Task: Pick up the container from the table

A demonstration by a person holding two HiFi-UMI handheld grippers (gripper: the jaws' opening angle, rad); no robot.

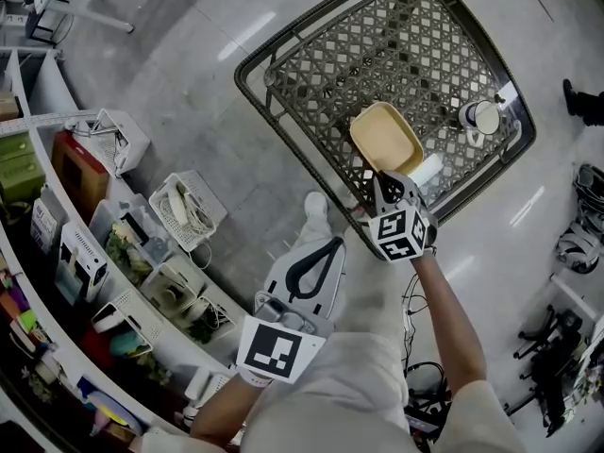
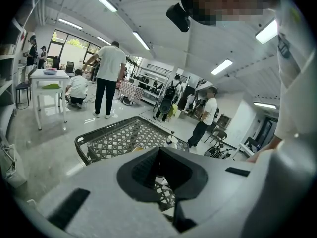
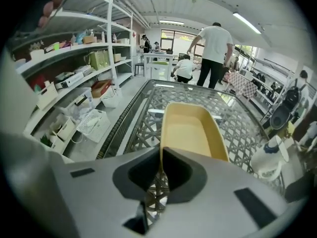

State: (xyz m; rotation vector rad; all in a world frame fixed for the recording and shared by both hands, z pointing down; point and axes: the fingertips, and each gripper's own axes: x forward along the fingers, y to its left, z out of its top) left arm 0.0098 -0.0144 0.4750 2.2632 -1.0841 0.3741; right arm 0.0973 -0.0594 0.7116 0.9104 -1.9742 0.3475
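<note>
Right gripper point(image 3: 161, 163) pinched on near rim of container point(image 3: 190, 128). Container extends ahead of gripper, centre frame, over lattice counter point(image 1: 377, 45). Left gripper point(image 2: 159, 182) jaws together, empty, lower centre of head view.

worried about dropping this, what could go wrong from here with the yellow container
1. The right gripper pinches only the near rim of the yellow container. The rest of the tub sticks out beyond the jaws, so it may tilt or slip free.
2. The white mug stands close by on the lattice table, near its edge. A swing of the container that way could knock it.
</note>
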